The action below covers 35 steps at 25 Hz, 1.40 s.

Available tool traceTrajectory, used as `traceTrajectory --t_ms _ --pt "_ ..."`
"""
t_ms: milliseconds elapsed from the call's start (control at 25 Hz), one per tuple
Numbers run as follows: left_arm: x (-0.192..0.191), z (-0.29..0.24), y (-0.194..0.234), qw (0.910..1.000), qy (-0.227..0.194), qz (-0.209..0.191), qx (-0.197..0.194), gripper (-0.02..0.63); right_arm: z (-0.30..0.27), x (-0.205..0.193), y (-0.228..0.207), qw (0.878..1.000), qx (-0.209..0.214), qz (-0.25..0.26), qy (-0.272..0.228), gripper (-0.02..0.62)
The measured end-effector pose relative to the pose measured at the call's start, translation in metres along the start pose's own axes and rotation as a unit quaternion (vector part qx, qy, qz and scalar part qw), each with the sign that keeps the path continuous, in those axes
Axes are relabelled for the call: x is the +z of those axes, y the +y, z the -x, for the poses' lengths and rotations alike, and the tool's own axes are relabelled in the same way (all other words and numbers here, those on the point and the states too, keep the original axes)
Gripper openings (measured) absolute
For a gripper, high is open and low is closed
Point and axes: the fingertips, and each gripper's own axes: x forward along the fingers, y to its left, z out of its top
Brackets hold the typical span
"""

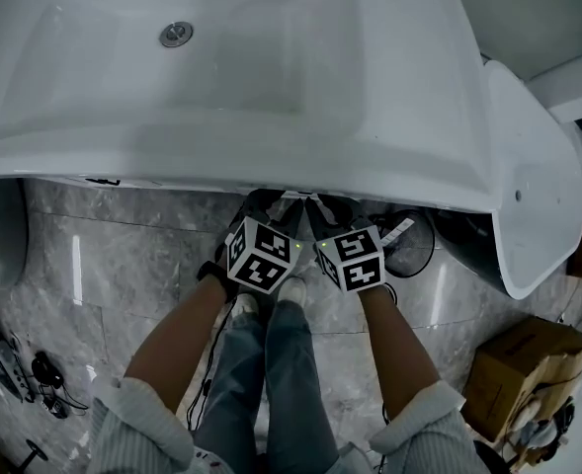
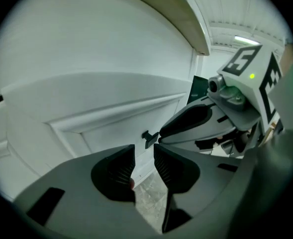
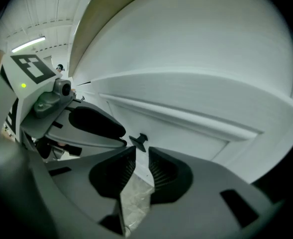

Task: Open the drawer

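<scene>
Narrowly parted, the jaws of the left gripper (image 2: 144, 154) are held with nothing between them, and the same slim gap is shown by the right gripper (image 3: 142, 154), likewise empty. Both are pointed, side by side, at a small dark knob (image 2: 149, 137) that is seen just beyond the jaw tips and is not yet gripped by either. The knob is mounted on the white drawer (image 2: 111, 131), whose panelled front is set under the overhanging sink (image 1: 221, 156). In the head view the drawer itself is hidden by the basin's front edge. The front is judged to lie flush with its surround, so the drawer is taken as shut. The approach is thus judged largely done, while the knob is yet to be clamped and the pull yet to be made. Grey marbled floor (image 1: 103, 255) is seen below.
</scene>
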Motion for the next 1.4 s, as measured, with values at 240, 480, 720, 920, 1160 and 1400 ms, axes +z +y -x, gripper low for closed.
traceTrajectory --t_ms 240,480,720,920,1160,1400 --pt "0.012 -0.006 -0.002 0.9997 -0.003 -0.026 0.000 0.110 -0.005 -0.006 0.000 0.999 0.001 0.031 0.013 0.071" --pt "0.013 -0.010 -0.010 0.9965 0.012 -0.081 -0.019 0.089 -0.005 0.000 -0.005 0.994 -0.025 0.107 0.017 0.063" --pt "0.013 -0.012 -0.015 0.9906 0.027 -0.130 -0.032 0.057 -0.007 0.000 0.003 0.969 -0.017 0.244 0.041 0.035" --pt "0.014 -0.012 -0.014 0.9927 0.026 -0.113 -0.033 0.055 -0.008 0.002 0.005 0.950 -0.004 0.307 0.056 0.035" --pt "0.012 -0.012 -0.013 0.9946 0.029 -0.089 -0.044 0.051 -0.008 0.002 0.007 0.957 0.008 0.285 0.055 0.032" --pt "0.010 -0.008 -0.016 0.9931 0.039 -0.095 -0.057 0.049 -0.005 0.002 0.010 0.958 0.022 0.278 0.065 0.031"
